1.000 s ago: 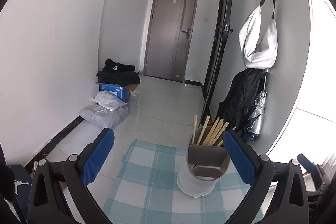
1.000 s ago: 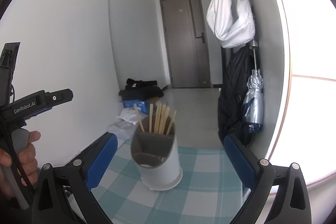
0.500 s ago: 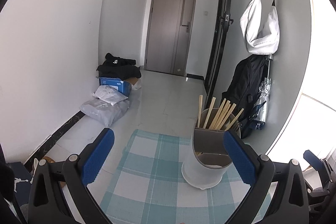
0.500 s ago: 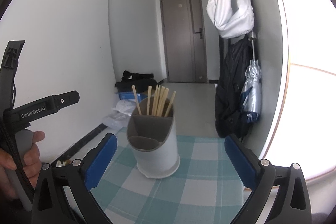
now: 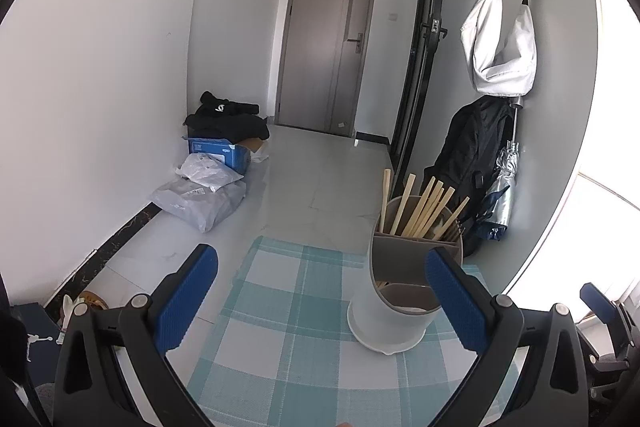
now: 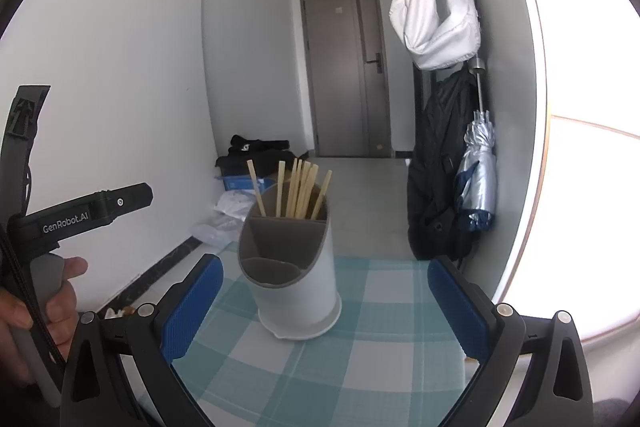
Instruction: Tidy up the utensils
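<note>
Checked teal tablecloth [image 6: 360, 355] — white-walled hallway, grey door [image 6: 344, 67] beyond.

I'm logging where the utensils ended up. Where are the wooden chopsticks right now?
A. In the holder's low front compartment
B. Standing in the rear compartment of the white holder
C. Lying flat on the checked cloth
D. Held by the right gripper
B: the light wooden chopsticks stand upright in the rear compartment of the white cylindrical utensil holder with grey insert.

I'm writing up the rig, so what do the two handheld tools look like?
Each tool, left and right, has black plastic arms with silver screws and ribbed blue finger pads. From the right view, the left tool's black body reads "GenRobot.AI" in white above a grey handle, with a black cable alongside.
</note>
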Motion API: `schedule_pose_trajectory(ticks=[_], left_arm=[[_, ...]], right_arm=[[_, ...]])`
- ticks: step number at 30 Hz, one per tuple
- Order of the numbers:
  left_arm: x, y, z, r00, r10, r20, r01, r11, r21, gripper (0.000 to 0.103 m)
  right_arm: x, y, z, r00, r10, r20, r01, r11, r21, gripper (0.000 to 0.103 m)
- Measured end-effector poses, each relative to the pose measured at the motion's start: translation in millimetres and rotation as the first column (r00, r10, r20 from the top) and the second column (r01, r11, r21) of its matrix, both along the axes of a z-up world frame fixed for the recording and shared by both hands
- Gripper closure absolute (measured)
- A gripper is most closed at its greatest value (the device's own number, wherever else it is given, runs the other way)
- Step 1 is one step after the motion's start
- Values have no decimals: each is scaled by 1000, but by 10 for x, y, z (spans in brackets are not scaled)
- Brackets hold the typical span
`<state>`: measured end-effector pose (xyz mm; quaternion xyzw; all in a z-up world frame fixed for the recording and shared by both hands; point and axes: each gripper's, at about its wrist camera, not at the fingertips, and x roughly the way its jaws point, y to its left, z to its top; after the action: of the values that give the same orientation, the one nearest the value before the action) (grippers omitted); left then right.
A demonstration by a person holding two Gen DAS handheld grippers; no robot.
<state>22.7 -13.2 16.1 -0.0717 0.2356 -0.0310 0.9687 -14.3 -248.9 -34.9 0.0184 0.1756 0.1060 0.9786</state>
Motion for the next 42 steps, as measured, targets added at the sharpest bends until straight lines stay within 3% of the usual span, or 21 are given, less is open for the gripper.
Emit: schedule_pose_trajectory(ticks=[42], left_arm=[[-19, -55, -38, 999, 30, -19, -30, 999, 19, 1]], right_arm=[[-4, -24, -8, 1000, -21, -3, 21, 1000, 12, 0]])
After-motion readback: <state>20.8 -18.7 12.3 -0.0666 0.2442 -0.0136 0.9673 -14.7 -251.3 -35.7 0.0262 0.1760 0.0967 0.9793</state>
